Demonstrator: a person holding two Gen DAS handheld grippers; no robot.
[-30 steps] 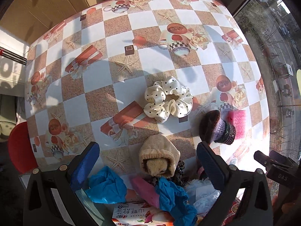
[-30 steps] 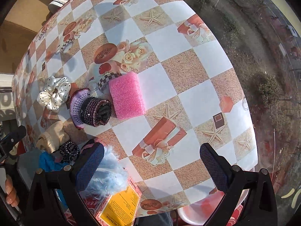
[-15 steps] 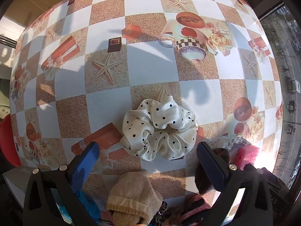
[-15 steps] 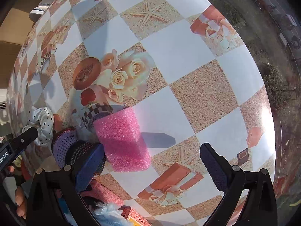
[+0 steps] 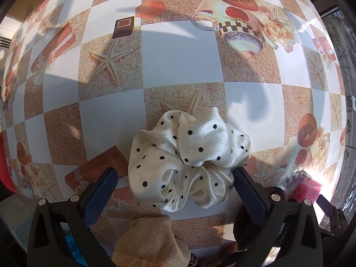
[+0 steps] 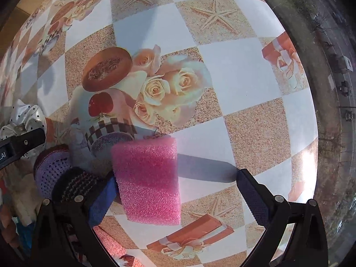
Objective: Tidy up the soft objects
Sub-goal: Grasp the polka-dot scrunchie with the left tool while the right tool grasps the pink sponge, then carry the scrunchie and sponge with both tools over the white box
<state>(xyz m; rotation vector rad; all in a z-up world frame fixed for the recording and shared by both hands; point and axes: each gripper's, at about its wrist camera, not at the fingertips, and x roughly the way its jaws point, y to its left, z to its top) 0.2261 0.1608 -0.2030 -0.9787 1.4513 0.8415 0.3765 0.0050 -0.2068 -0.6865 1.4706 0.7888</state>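
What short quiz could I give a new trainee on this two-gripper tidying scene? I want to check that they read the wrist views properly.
1. True or false: the left gripper is already shut on the polka-dot scrunchie.
2. Which object lies between the right gripper's fingers: A) the pink sponge, B) the beige sock, C) the knitted purple piece?
3. Fill in: the tablecloth has a ____ pattern of white and sandy squares.

Key: 1 false, the jaws are open around it. 2 A. 3 checkered.
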